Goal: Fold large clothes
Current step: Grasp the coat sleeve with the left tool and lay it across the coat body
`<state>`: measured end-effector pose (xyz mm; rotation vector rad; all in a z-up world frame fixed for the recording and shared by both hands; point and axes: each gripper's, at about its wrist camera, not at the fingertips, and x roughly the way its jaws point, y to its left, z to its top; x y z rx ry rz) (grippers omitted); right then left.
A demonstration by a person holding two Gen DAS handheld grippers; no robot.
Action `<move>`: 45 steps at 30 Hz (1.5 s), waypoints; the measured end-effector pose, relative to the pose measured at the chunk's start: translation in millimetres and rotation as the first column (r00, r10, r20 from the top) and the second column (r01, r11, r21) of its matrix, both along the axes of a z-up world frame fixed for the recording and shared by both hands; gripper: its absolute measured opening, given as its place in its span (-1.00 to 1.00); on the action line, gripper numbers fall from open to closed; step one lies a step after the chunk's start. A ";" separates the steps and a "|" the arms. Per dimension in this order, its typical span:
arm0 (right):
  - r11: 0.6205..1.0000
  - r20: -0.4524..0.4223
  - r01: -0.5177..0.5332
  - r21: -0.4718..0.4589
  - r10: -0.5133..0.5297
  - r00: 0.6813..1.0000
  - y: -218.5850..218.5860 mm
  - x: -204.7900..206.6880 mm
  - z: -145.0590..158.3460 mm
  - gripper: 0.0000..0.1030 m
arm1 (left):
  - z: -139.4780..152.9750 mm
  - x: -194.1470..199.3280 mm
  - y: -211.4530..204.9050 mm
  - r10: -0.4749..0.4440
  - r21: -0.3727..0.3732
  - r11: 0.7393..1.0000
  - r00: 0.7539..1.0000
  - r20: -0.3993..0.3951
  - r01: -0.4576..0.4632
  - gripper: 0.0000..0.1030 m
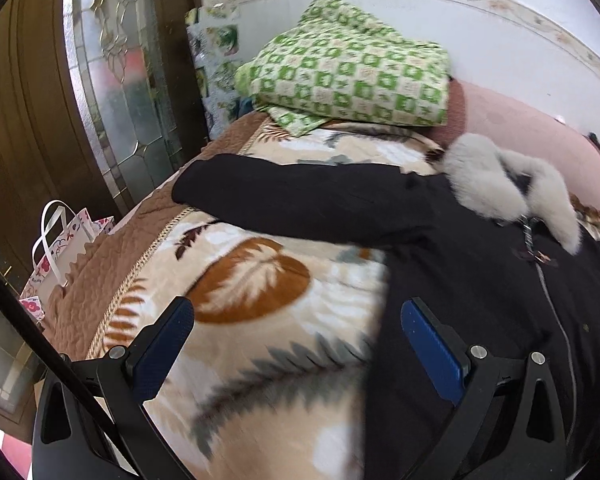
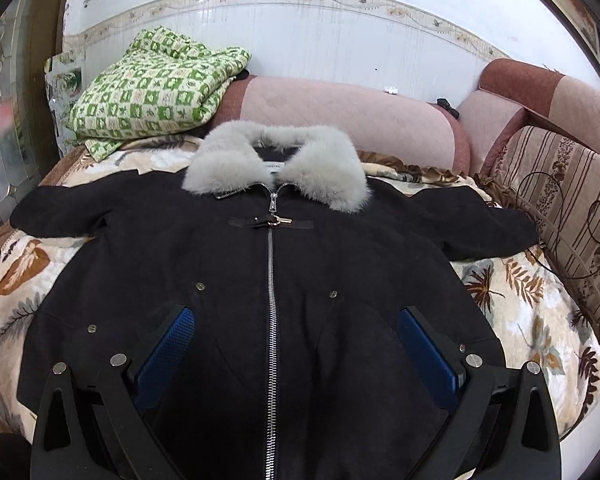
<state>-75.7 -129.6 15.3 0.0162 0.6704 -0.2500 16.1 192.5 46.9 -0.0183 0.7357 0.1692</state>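
A black coat [image 2: 228,264] with a grey fur collar [image 2: 276,160] and a silver zipper lies flat, front up, on a leaf-patterned blanket [image 2: 532,304], both sleeves spread out. My right gripper [image 2: 296,320] is open and empty above the coat's lower front. In the left wrist view the coat [image 1: 480,280] fills the right side, its sleeve [image 1: 292,200] stretching left. My left gripper [image 1: 296,312] is open and empty, above the coat's left edge and the blanket [image 1: 260,280].
A folded green checked quilt [image 2: 152,92] lies at the back left; it also shows in the left wrist view [image 1: 352,72]. Pink bolsters [image 2: 340,116] line the wall. A striped cushion [image 2: 572,224] is at right. A paper gift bag [image 1: 60,248] stands beside the bed by a glass door [image 1: 120,80].
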 end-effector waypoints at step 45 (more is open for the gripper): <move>0.994 -0.086 0.092 0.066 -0.086 0.993 -40.3 21.0 -42.8 0.99 | 51.3 223.2 78.6 0.035 -0.324 0.946 0.998 0.046 -0.018 -0.72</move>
